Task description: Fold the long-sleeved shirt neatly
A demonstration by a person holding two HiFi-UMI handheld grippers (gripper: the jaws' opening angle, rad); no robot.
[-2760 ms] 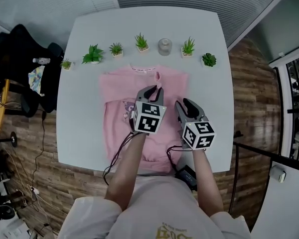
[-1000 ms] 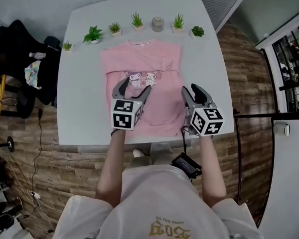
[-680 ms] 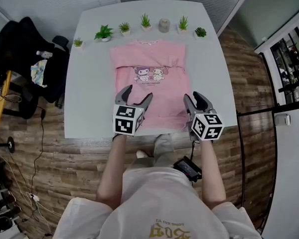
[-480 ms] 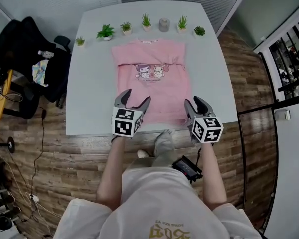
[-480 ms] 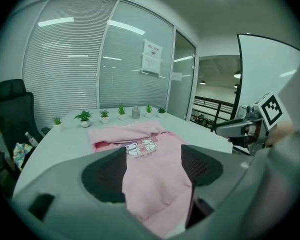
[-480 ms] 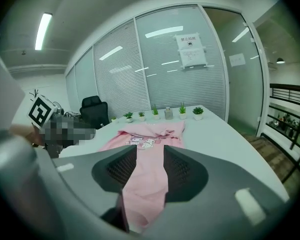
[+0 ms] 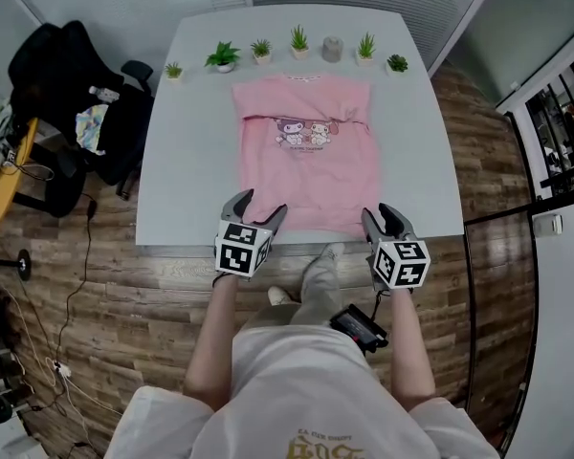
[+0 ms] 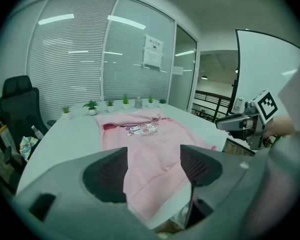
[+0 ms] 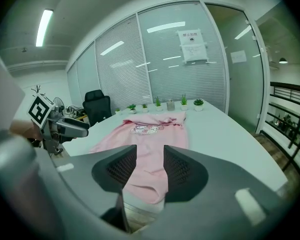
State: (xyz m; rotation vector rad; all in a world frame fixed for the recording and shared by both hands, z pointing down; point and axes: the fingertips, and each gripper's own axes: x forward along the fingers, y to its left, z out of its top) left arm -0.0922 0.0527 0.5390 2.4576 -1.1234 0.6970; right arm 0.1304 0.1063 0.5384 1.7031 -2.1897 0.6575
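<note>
The pink long-sleeved shirt [image 7: 306, 151] lies flat on the white table [image 7: 187, 161], sleeves folded in across the chest, cartoon print up, hem at the near edge. My left gripper [image 7: 255, 208] hovers at the hem's left corner; its jaws are closing, still wide, and the pads touch no cloth. My right gripper [image 7: 380, 215] sits at the hem's right corner, jaws partly apart and empty. In the left gripper view the shirt [image 8: 150, 144] shows beyond the left gripper [image 8: 152, 166]. The right gripper view shows the shirt's hem [image 9: 152, 184] past the right gripper [image 9: 150, 166].
Small potted plants [image 7: 225, 55] and a grey jar [image 7: 332, 48] line the table's far edge. A black chair [image 7: 77, 94] with clothes stands at the left. A black device [image 7: 359, 328] hangs at the person's waist over the wooden floor.
Both grippers have drawn back from the shirt's middle to its near hem at the table edge and moved wider apart. The shirt has stayed in place.
</note>
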